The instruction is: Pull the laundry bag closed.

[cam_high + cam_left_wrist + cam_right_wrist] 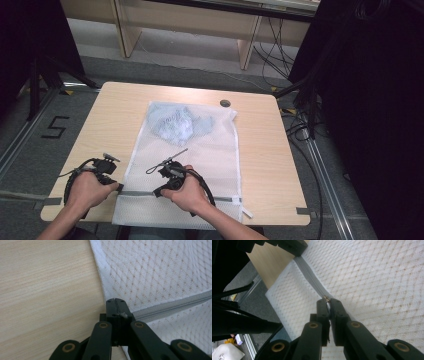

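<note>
The right gripper (326, 300) has its fingers (322, 305) squeezed on the little zipper pull (326, 298), right at their tips. The left gripper (116, 300) has its fingers pinched on the edge of the white mesh laundry bag (210, 150), where the grey zipper (172, 307) starts, I think. To zip well, hold that corner tight and slide the pull straight along the zipper, flat on the desk (260, 145). Farther off, blue clothes (177, 124) lie inside the bag.
</note>
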Demonstrator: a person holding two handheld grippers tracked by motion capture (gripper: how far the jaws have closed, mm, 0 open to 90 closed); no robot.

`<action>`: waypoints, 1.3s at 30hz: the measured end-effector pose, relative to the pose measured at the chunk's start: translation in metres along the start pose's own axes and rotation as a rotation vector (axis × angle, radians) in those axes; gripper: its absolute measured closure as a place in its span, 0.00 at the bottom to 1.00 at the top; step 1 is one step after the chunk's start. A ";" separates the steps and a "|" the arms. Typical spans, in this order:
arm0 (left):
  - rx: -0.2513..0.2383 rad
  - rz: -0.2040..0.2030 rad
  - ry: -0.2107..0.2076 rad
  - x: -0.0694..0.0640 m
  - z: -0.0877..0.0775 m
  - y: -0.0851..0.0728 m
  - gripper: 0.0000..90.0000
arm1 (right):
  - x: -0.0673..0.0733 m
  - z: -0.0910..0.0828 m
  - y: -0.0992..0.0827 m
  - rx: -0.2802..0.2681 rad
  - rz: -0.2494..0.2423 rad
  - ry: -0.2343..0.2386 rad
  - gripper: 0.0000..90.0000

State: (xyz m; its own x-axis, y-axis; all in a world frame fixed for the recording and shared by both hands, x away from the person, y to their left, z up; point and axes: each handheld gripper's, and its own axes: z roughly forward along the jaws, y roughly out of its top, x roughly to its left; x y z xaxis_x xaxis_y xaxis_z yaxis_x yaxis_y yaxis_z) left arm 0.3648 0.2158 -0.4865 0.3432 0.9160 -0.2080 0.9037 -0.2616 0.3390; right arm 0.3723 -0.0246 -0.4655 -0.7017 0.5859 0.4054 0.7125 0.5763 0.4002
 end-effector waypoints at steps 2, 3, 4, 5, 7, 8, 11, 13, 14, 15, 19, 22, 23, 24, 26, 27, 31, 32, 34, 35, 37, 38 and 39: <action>0.000 0.000 0.001 0.000 0.000 0.000 1.00 | 0.000 -0.001 0.000 0.003 0.010 0.000 0.97; 0.000 0.001 0.001 0.000 0.000 0.000 1.00 | -0.003 -0.001 0.000 -0.009 -0.032 -0.003 0.97; 0.000 0.000 0.000 0.000 0.000 0.000 1.00 | -0.001 -0.002 0.000 -0.010 -0.008 -0.020 0.97; 0.001 0.000 0.000 0.000 0.000 0.000 1.00 | -0.002 -0.002 0.000 -0.009 -0.014 -0.021 0.97; 0.000 0.001 0.000 0.000 0.000 0.000 1.00 | -0.002 -0.003 -0.001 -0.001 0.000 -0.001 0.97; 0.000 0.000 0.001 0.000 0.000 0.000 1.00 | -0.001 -0.003 -0.002 0.003 0.016 0.002 0.97; 0.000 0.000 0.001 0.000 0.000 0.000 1.00 | -0.002 -0.003 -0.002 -0.005 -0.005 0.002 0.97; 0.000 0.001 0.000 0.000 0.000 0.000 1.00 | 0.000 -0.004 -0.002 -0.006 0.014 0.011 0.97; 0.000 0.000 0.001 0.000 0.000 0.000 1.00 | 0.000 -0.004 -0.002 -0.006 0.014 0.011 0.97; 0.000 0.000 0.002 -0.001 0.000 0.000 1.00 | -0.001 -0.005 -0.003 -0.014 0.016 -0.004 0.97; 0.000 0.000 0.002 0.000 0.000 0.000 1.00 | -0.003 -0.006 -0.004 -0.010 0.011 0.003 0.97; 0.000 0.000 0.003 -0.001 0.000 0.000 1.00 | -0.003 -0.007 -0.005 -0.009 0.007 -0.013 0.97; 0.000 0.000 0.003 -0.001 0.000 0.000 1.00 | -0.003 -0.007 -0.005 -0.013 0.015 0.005 0.97; 0.000 0.000 0.003 0.000 0.000 0.000 1.00 | -0.004 -0.008 -0.006 -0.009 0.018 0.001 0.97; 0.000 0.000 0.002 0.000 0.000 0.000 1.00 | -0.005 -0.009 -0.006 -0.010 0.011 -0.004 0.97; 0.000 0.000 0.002 0.000 0.000 0.000 1.00 | -0.006 -0.010 -0.007 -0.009 -0.001 -0.023 0.97; 0.000 0.000 0.003 -0.001 0.000 0.000 1.00 | -0.006 -0.011 -0.008 -0.014 0.021 -0.002 0.97; 0.000 0.000 0.003 0.000 0.000 0.000 1.00 | -0.007 -0.012 -0.009 -0.015 0.026 -0.009 0.97; 0.000 0.000 0.002 -0.001 0.000 0.000 1.00 | -0.007 -0.012 -0.009 -0.006 0.035 0.010 0.97; 0.000 0.000 0.003 -0.001 0.000 0.000 1.00 | -0.007 -0.013 -0.009 -0.014 0.027 -0.011 0.97; -0.001 0.000 0.003 -0.001 0.000 0.000 1.00 | -0.009 -0.014 -0.010 -0.008 0.038 0.002 0.97; 0.000 0.000 0.002 0.000 0.000 0.000 1.00 | -0.009 -0.014 -0.011 -0.017 0.029 -0.010 0.97; 0.000 0.000 0.002 0.000 0.000 0.000 1.00 | -0.010 -0.015 -0.011 -0.012 0.037 0.011 0.97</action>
State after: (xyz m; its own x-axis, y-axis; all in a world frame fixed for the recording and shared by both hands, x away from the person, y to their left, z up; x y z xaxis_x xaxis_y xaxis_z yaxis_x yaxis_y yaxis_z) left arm 0.3647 0.2154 -0.4864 0.3425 0.9167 -0.2058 0.9037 -0.2614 0.3391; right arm 0.3711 -0.0453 -0.4619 -0.6748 0.6006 0.4289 0.7380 0.5472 0.3950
